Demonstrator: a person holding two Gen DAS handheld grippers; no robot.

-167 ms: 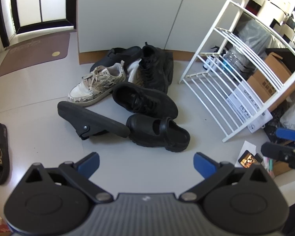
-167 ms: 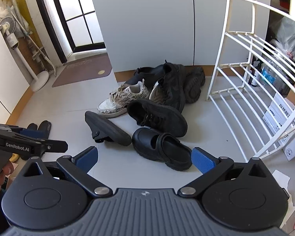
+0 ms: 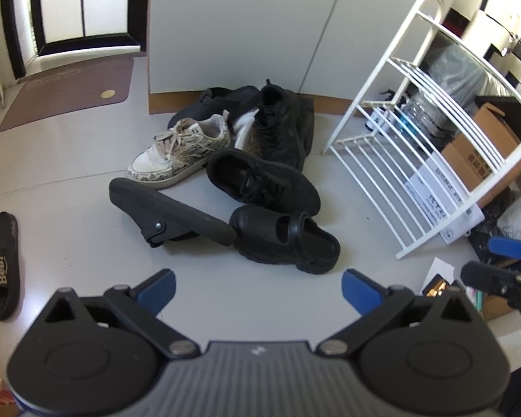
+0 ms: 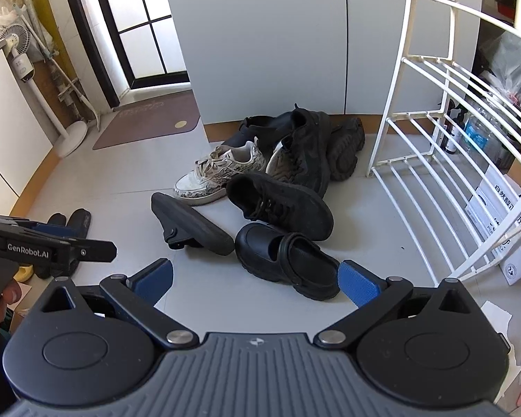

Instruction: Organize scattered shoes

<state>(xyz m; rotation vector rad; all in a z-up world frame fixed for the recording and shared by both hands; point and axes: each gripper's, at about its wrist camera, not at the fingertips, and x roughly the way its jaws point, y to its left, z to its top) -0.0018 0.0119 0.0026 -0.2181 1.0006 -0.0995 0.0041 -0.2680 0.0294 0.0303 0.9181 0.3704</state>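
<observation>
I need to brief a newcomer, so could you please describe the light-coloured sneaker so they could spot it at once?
Find the white shoe rack and look left to the shoe pile on the floor. On the pile's left edge lies the patterned sneaker, upright beside a black lace-up shoe. It is the only light-coloured shoe showing pale laces.

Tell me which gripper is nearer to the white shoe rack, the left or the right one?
Right. The right gripper hovers open just to the left of the white shoe rack, near its front foot. The left gripper, also open, sits farther left, with the right gripper between it and the rack.
</observation>
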